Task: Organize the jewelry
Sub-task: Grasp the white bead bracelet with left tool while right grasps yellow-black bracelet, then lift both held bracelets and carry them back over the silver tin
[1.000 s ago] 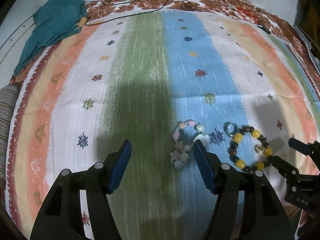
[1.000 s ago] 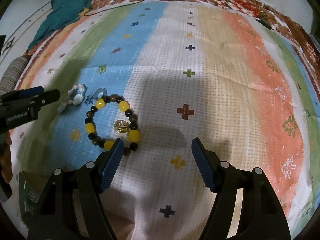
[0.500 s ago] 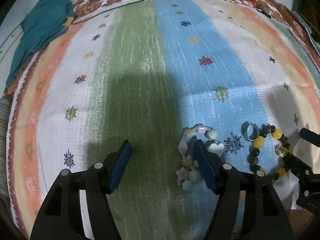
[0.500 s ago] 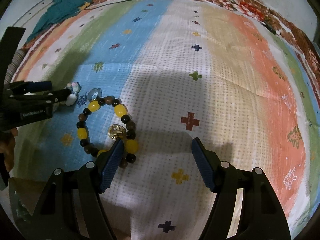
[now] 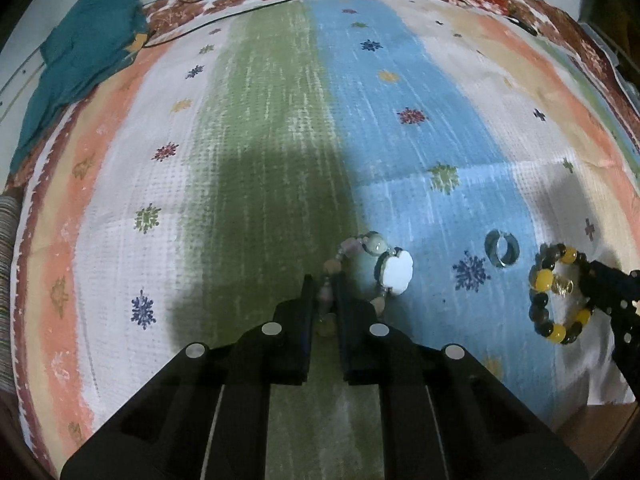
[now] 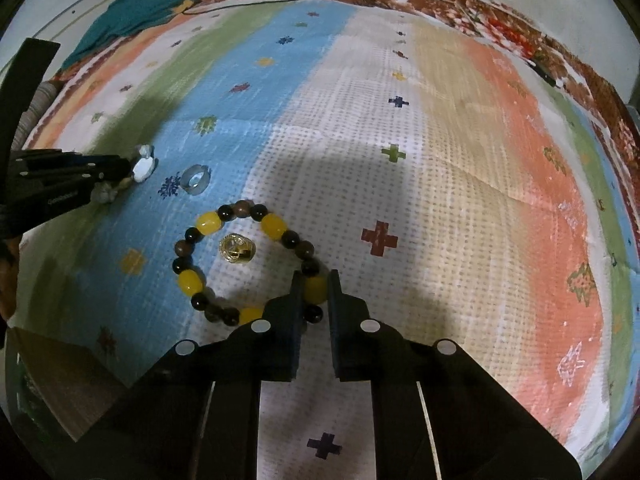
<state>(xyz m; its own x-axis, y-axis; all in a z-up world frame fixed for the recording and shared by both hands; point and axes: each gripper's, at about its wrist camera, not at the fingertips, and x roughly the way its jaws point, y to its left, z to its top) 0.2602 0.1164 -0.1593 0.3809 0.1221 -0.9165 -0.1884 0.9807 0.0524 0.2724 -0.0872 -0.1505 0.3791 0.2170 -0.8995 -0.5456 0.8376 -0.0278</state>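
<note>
Both grippers pinch bracelets near cloth's (image 6: 440, 128) near edge; far cloth open.

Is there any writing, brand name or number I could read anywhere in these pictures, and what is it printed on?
Left gripper: a small pale line of print runs along its black side in the right wrist view; it is too small and blurred to read.
Nothing else carries text: the striped cloth bears only crosses and flower marks, no letters or numbers.
</note>
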